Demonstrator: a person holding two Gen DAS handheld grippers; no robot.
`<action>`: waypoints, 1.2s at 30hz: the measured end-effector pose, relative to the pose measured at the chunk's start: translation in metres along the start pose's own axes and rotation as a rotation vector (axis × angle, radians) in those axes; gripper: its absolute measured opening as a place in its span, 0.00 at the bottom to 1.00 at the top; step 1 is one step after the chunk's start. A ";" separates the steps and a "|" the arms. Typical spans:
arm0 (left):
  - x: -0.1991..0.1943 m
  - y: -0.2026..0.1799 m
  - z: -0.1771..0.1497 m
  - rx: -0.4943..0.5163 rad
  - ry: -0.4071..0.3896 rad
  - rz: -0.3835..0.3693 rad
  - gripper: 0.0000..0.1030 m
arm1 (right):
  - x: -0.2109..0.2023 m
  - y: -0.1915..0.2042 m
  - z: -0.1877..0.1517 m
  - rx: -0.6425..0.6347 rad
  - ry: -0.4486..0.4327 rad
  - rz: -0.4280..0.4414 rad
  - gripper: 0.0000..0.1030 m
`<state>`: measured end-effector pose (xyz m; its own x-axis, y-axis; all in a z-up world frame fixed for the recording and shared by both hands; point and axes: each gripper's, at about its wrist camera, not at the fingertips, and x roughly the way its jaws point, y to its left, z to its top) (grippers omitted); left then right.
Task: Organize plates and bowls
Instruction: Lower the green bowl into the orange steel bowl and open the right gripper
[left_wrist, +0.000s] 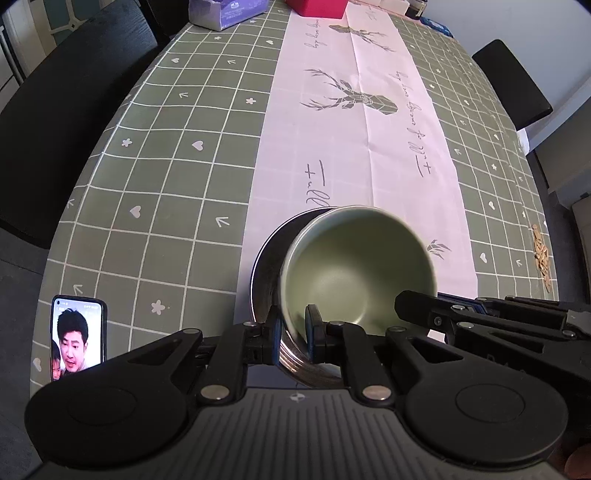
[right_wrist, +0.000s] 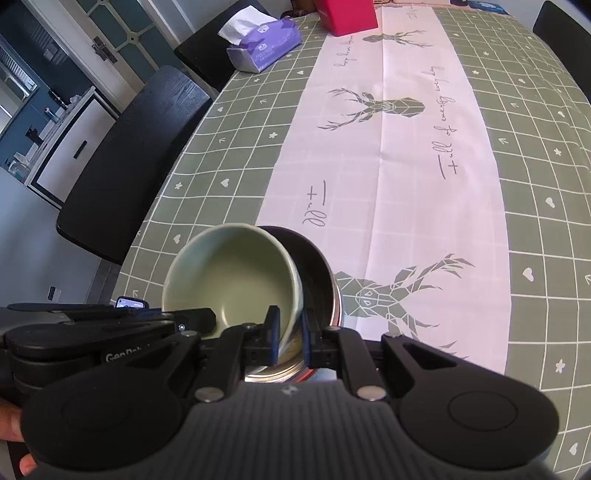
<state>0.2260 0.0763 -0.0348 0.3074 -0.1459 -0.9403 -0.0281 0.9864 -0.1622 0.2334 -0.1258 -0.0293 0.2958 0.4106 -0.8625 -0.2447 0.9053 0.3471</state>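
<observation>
A pale green bowl (left_wrist: 356, 266) sits tilted inside a steel bowl (left_wrist: 266, 280) on the white table runner. My left gripper (left_wrist: 293, 338) is shut on the rims of both bowls at their near left side. My right gripper (right_wrist: 290, 338) is shut on the rims at the near right side; there the green bowl (right_wrist: 232, 273) leans left inside the steel bowl (right_wrist: 317, 280). Each gripper shows in the other's view, the right one (left_wrist: 480, 317) at the right and the left one (right_wrist: 110, 325) at the left.
A phone (left_wrist: 77, 338) with a lit screen lies at the table's near left edge. A purple tissue pack (right_wrist: 264, 44) and a red box (right_wrist: 347, 14) stand at the far end. Black chairs (right_wrist: 136, 158) line the left side. Small tan pieces (left_wrist: 541, 254) lie at the right edge.
</observation>
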 end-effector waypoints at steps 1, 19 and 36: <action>0.002 -0.001 0.000 0.002 0.005 0.003 0.14 | 0.002 -0.001 0.001 0.000 0.008 -0.002 0.09; 0.014 -0.010 0.006 0.087 0.028 0.057 0.19 | 0.024 0.001 0.007 -0.037 0.066 -0.027 0.09; 0.012 -0.003 0.009 0.024 0.054 0.003 0.34 | 0.025 -0.006 0.010 0.020 0.076 -0.004 0.13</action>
<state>0.2386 0.0721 -0.0433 0.2559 -0.1457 -0.9557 -0.0058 0.9883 -0.1523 0.2511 -0.1198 -0.0492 0.2257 0.3983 -0.8891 -0.2252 0.9092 0.3501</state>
